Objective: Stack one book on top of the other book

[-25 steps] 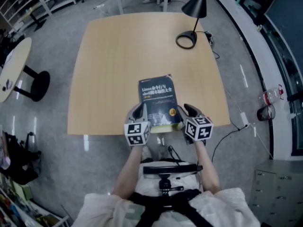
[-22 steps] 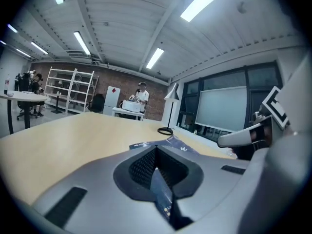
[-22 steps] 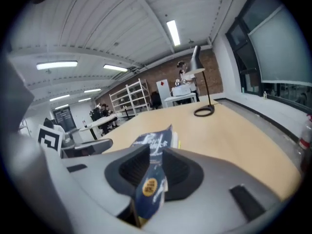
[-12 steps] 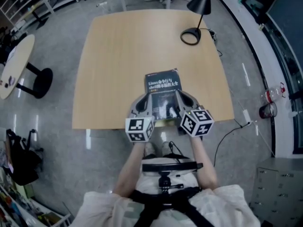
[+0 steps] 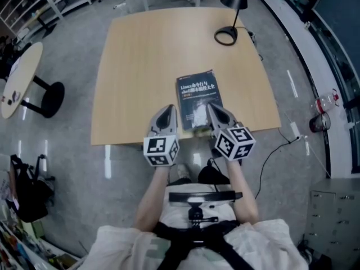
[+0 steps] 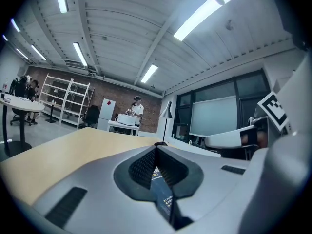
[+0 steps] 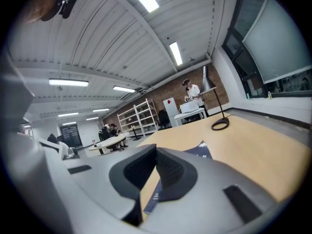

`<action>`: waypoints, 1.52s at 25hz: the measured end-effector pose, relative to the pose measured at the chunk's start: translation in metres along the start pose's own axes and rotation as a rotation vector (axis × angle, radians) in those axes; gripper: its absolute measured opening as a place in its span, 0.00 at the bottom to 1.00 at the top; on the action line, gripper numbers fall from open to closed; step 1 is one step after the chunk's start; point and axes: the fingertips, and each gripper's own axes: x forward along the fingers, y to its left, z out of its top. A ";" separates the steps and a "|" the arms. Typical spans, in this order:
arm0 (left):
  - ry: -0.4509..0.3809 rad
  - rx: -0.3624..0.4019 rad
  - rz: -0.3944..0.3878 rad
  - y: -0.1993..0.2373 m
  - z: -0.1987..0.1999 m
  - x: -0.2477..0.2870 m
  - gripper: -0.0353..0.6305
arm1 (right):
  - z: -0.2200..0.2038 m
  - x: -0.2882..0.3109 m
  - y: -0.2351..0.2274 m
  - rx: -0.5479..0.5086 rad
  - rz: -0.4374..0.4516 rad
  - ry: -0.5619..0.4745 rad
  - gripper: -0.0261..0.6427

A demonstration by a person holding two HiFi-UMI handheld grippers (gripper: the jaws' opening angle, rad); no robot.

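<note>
While both hover at the lower middle of the head view, the left gripper (image 5: 167,112) and right gripper (image 5: 214,108) each have their jaws pressed together with nothing between them. The dark-covered book (image 5: 197,94) lies flat on the wooden table (image 5: 140,66), centre frame, just above them. A black lamp (image 5: 227,35) stands at upper right.

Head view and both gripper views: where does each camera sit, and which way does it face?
Head view: on the person's head, steeply down at table and book; forearms, left gripper and right gripper show.
Left gripper view: on the left gripper, along its shut jaws toward the lamp.
Right gripper view: on the right gripper, along its shut jaws.
Shared: book and lamp in both.
</note>
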 end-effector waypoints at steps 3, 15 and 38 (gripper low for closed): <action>-0.011 0.016 0.002 -0.008 0.001 -0.008 0.06 | 0.002 -0.013 0.002 0.019 0.012 -0.022 0.04; -0.044 0.063 -0.024 -0.102 -0.006 -0.134 0.06 | -0.059 -0.170 0.034 -0.013 -0.013 -0.012 0.04; -0.104 0.048 0.024 -0.203 -0.036 -0.471 0.06 | -0.144 -0.432 0.233 -0.117 0.041 0.000 0.04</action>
